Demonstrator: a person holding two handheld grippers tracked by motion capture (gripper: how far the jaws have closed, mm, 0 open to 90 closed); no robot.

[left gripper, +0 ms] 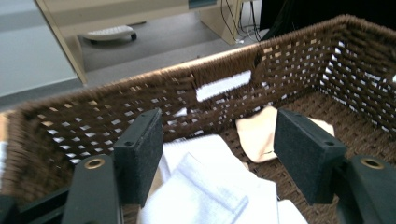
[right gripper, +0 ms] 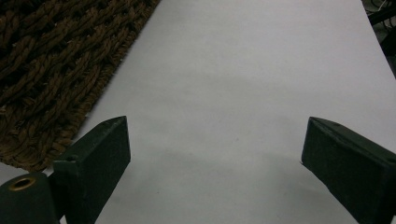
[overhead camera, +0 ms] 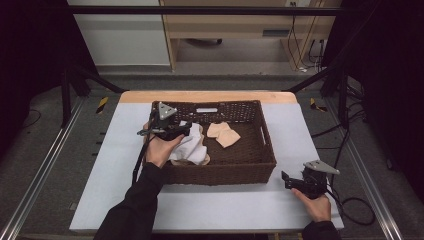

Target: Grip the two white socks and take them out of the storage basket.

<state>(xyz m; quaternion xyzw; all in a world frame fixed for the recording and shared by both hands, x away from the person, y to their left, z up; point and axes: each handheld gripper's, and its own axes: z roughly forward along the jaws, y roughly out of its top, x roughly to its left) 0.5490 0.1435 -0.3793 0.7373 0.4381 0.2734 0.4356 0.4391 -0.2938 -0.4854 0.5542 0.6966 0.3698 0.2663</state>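
**Left tongs over the basket, right tongs idling on the tabletop**

I am looking down on a brown wicker basket (overhead camera: 220, 167) sitting in the middle of a pale tabletop (overhead camera: 200, 205). Inside it, 2 kinds of cloth are lying: a crumpled white cloth (overhead camera: 192, 147) bunched against the left wall, and a beige cloth (overhead camera: 223, 134) resting flat on the basket floor just beside it, toward the far wall.

I am holding the left tongs (overhead camera: 185, 131) over the basket's left side, above the white cloth. In the left gripper view the left tongs (left gripper: 219, 149) are standing released, jaws wide apart, with the white cloth (left gripper: 205, 196) spreading below and between them; I cannot tell whether the pads are touching it. The beige cloth (left gripper: 254, 133) is showing beyond, partly behind the right-hand jaw, and the basket's far wall with its handle slot (left gripper: 223, 85) is rising behind.

The right tongs (overhead camera: 286, 180) are resting low at the tabletop's right front, just beside the basket's near right corner. In the right gripper view they (right gripper: 215, 154) are also released, grasping nothing, over bare tabletop (right gripper: 233, 84), with the basket's woven wall (right gripper: 51, 60) at the left.
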